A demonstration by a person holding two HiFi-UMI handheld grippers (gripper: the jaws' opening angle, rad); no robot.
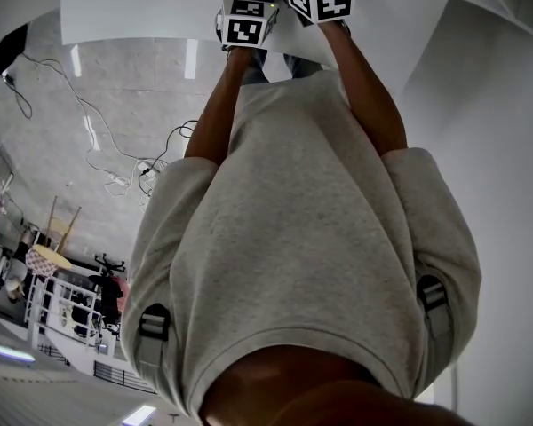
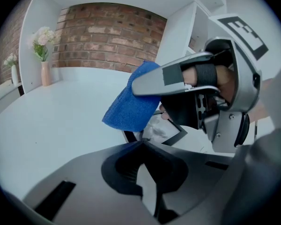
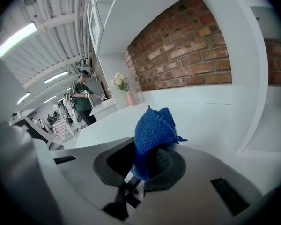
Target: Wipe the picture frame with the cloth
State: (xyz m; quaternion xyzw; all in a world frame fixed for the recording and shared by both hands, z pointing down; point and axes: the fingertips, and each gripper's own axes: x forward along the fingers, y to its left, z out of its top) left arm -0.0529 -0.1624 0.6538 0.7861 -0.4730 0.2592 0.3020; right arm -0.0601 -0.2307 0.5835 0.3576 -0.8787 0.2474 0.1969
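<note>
The left gripper (image 2: 141, 146) pinches the thin black picture frame (image 2: 160, 129) by its edge, so the right gripper (image 3: 143, 165), pinching the fuzzy blue cloth (image 3: 154, 128), might push it loose.

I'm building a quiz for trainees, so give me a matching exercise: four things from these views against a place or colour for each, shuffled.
Things:
1 cloth
2 picture frame
3 vase
4 brick wall

Places and colours:
A pale pink, standing on the white counter
B red-brown, behind the counter
C blue, clamped in the right tongs
D black-edged, held in the left tongs

Pairs: 1-C, 2-D, 3-A, 4-B
</note>
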